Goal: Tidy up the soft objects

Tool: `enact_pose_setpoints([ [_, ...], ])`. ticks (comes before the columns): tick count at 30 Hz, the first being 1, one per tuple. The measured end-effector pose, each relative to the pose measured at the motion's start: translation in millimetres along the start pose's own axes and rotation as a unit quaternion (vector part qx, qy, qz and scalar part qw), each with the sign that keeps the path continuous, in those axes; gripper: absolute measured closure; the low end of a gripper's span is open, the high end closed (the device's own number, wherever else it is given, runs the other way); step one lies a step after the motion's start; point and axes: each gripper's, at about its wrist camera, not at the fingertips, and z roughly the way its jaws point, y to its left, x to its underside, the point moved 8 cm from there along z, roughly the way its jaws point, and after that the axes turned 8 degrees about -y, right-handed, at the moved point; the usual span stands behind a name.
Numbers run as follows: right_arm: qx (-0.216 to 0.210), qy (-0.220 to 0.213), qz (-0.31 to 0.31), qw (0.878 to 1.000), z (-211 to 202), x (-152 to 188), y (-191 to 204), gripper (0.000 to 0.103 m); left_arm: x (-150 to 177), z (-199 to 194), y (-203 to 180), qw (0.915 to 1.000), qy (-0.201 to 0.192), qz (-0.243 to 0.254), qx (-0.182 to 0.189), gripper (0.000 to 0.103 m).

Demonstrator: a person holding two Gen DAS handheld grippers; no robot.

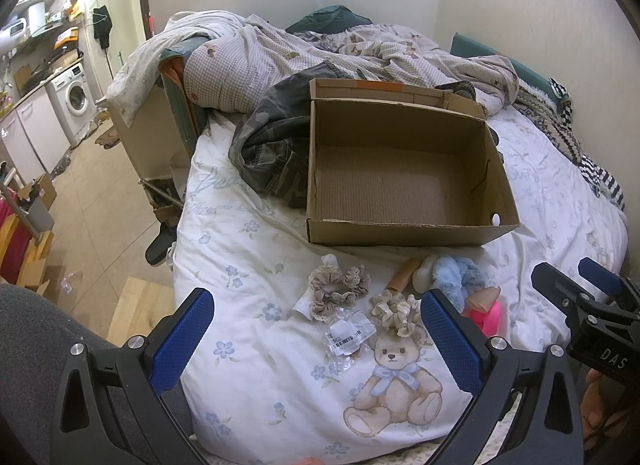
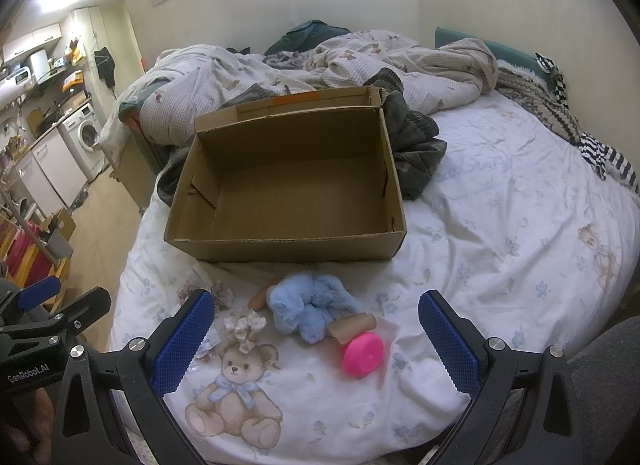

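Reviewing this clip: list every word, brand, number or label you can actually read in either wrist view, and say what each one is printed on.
"DAS" – on the black body of the right gripper, seen from the left wrist view.
"GenRobot.AI" – on the black body of the left gripper, seen from the right wrist view.
Script lettering on the bedsheet – too faint and distorted to read reliably.
Barcode label on the small clear packet – too small to read.
Cardboard box – no readable print.

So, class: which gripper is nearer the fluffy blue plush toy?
Right. The right gripper frames the fluffy blue plush toy just ahead of its open fingers; the left gripper sits further left, facing the scrunchies.
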Motion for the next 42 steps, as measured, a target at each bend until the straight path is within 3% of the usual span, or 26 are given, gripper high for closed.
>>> enact_pose_setpoints([
  [6,-0.006,0.009,0.001,1.0,1,0,3,0.0,-6,-3,3,0.9999,0.009,-0.004,-0.004,0.0],
  [14,-0.038,0.05,0.0,0.998,8,-13,0,0.0,-21,10,13,0.9985,0.047,-0.017,-0.021,0.0],
  [21,-0.038,0.102,-0.006,0.994,29,-21,-14,0.0,-33,35,24,0.9953,0.088,-0.034,-0.022,0.0],
  [25,-0.029,0.125,-0.016,0.992,46,-21,-23,0.0,-35,57,32,0.991,0.121,-0.052,-0.026,0.0],
  [32,-0.029,0.161,0.025,0.986,69,-7,-40,0.0,-29,98,43,0.9804,0.174,-0.092,-0.014,0.001],
  [38,-0.027,0.19,0.045,0.98,83,11,-48,0.0,0,139,25,0.9701,0.227,-0.084,0.011,0.019],
  [42,-0.026,0.201,0.057,0.978,86,16,-53,0.0,17,162,17,0.9649,0.252,-0.071,0.017,0.036],
])
